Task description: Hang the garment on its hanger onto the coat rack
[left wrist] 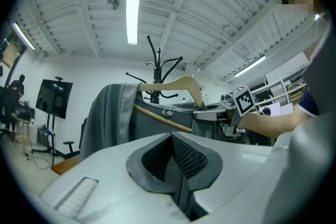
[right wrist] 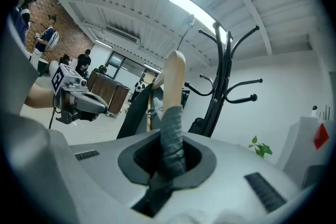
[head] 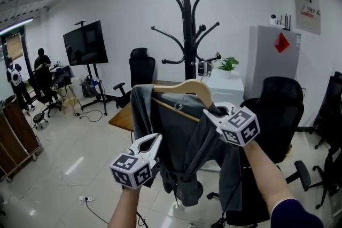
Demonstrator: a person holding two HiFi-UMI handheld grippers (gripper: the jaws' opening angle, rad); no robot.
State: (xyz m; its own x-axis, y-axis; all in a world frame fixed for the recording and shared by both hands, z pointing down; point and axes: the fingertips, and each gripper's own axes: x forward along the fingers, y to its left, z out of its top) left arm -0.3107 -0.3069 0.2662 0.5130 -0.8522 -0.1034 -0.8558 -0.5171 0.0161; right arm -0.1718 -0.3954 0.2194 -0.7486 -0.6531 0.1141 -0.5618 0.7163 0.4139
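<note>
A black coat rack with curved hooks stands straight ahead. In front of it hangs a grey garment on a wooden hanger, held up in the air. My right gripper is shut on the hanger's right arm, where the grey fabric wraps it; the wood sticks out past the jaws toward the rack. My left gripper sits lower, beside the garment's left edge, shut with nothing in it. From there the garment and hanger lie ahead, apart from the jaws.
A black office chair stands at my right, another behind a wooden table. A white cabinet and a plant are behind the rack. A TV on a stand and people are far left.
</note>
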